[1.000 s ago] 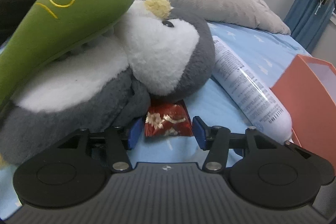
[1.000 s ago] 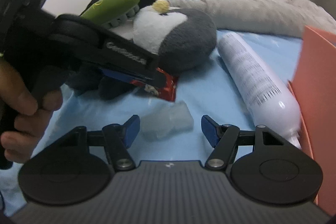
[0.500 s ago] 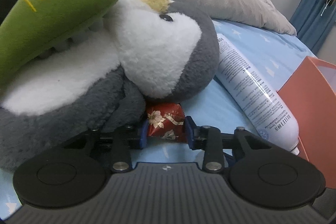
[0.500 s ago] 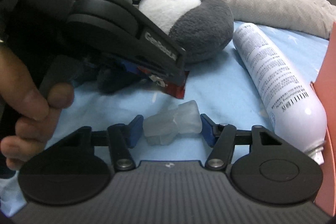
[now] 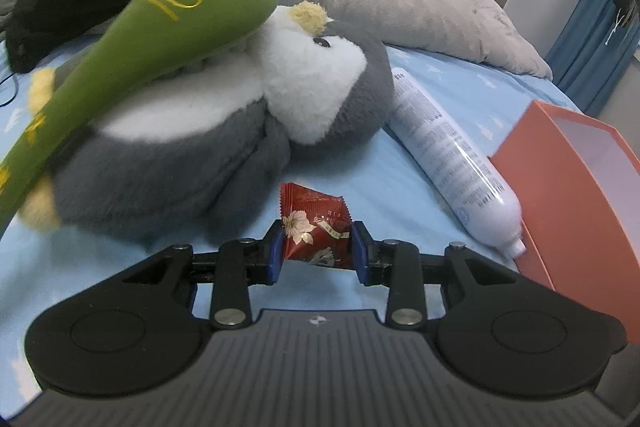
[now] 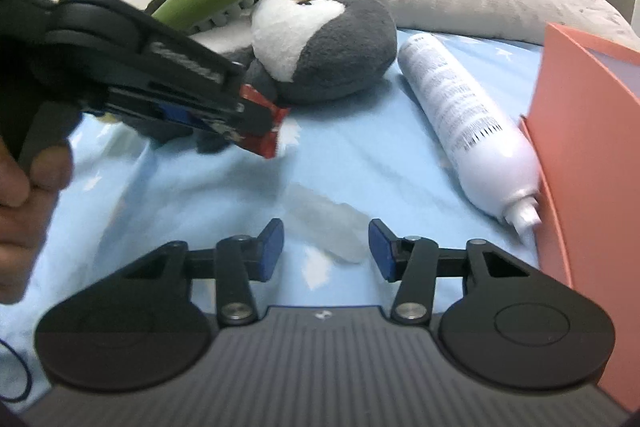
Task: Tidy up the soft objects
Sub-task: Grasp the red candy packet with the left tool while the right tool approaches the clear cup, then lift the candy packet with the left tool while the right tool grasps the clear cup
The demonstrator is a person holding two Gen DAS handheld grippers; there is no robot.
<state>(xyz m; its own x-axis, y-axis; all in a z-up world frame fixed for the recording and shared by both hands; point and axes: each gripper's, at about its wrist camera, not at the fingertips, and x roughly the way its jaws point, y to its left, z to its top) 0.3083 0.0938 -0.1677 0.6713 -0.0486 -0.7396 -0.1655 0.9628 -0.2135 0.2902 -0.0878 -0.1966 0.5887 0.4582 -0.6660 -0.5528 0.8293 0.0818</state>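
Left gripper point(image 5: 318, 247) is clamped on the red packet point(image 5: 314, 227), pads squeezing its lower half, packet lifted clear of the blue sheet point(image 5: 400, 183) at frame center; the right view confirms it, packet point(image 6: 264, 131) poking out of the left gripper's nose at mid-left. Right gripper point(image 6: 326, 247) is spread open, jaws straddling a translucent packet point(image 6: 332, 227) that looks like it's lying on the sheet at lower center, no contact on either pad that I can see. Penguin plush point(image 5: 224, 131) with the green plush point(image 5: 160, 27) lying across it sits upper left of the left view, white tube point(image 5: 448, 155) just right of it, its nozzle end against or nearly against the orange box point(image 5: 560, 187) at right edge. Risks: the wrapper is slick and crinkly and gripped low, so a fast swing toward the box could let it pivot or slide out. The clear packet is flat and low, so the right pads may close over the top and skate, or pinch the sheet along with it and drag fabric. The hands are close together in the right view, so crossing paths toward the box could cause a collision. The box wall stands tall, so a low approach could clip the rim or knock the tube.
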